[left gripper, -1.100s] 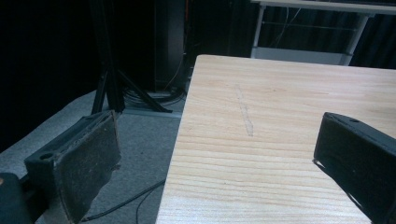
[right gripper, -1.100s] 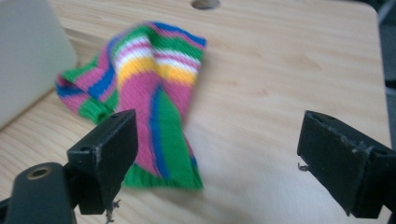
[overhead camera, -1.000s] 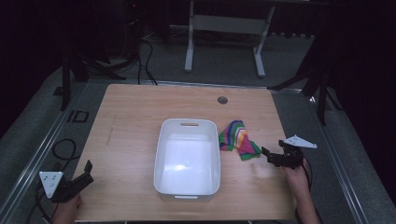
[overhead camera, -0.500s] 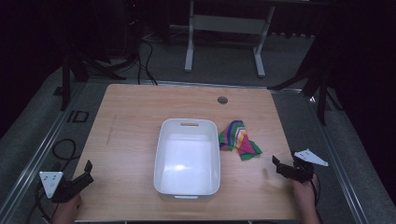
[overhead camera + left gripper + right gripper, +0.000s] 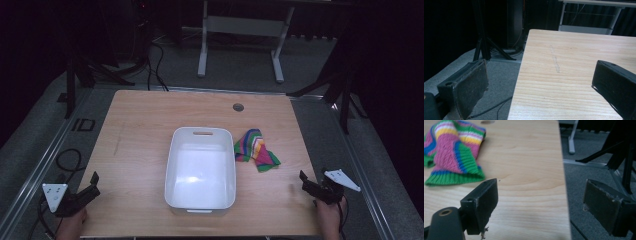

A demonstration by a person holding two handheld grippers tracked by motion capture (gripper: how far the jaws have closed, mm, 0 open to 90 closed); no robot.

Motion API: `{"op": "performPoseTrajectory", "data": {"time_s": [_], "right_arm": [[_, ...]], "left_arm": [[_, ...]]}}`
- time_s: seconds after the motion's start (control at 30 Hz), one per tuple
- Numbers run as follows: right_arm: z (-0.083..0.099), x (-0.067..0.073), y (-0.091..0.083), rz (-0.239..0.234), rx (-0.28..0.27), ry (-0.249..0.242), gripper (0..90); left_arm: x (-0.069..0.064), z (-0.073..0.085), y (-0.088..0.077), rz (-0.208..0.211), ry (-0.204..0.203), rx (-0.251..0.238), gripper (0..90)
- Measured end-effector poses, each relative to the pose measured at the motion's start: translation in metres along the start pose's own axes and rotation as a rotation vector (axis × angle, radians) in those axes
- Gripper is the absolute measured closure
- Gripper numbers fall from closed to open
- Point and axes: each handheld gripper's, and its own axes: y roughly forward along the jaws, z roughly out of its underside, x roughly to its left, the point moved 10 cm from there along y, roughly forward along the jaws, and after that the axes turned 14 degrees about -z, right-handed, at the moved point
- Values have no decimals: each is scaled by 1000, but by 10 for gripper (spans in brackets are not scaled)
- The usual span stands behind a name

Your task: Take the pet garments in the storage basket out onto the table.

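My right tool [image 5: 306, 181] is held at the table's [image 5: 140, 130] near right corner, jaws spread apart with nothing between them. My left tool [image 5: 90, 186] is at the near left corner, jaws likewise apart and empty. The cloth [image 5: 256, 149], knitted in pink, green, blue, yellow and white stripes, lies bunched on the table just right of the white tub [image 5: 176, 165], close to its wall; contact cannot be confirmed. In the high view the cloth is well apart from my right tool, forward and to its left. The right tool view adds detail: the ribbed green hem of the cloth [image 5: 454, 155], and one jaw over the wood while the other hangs past the table edge above grey carpet [image 5: 594, 182]. The left tool view shows a pale scuff [image 5: 555, 61] on the wood and one jaw off the table's left edge above the floor. The table is light wood grain with a round cable hole [image 5: 238, 107] near its far edge. The room is dark, with black stands [image 5: 75, 70] and a white frame [image 5: 240, 30] behind. The letters "ID" [image 5: 83, 124] are on the floor left of the table.
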Motion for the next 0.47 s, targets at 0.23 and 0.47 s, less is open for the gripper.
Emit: {"op": "performPoseTrajectory", "data": {"time_s": [0.23, 0.47], "right_arm": [[0, -8, -5, 18, -35, 19, 136], [0, -7, -4, 21, -25, 10, 137]], "left_arm": [[0, 0, 0, -1, -1, 1, 10], [0, 0, 0, 1, -3, 1, 9]]}}
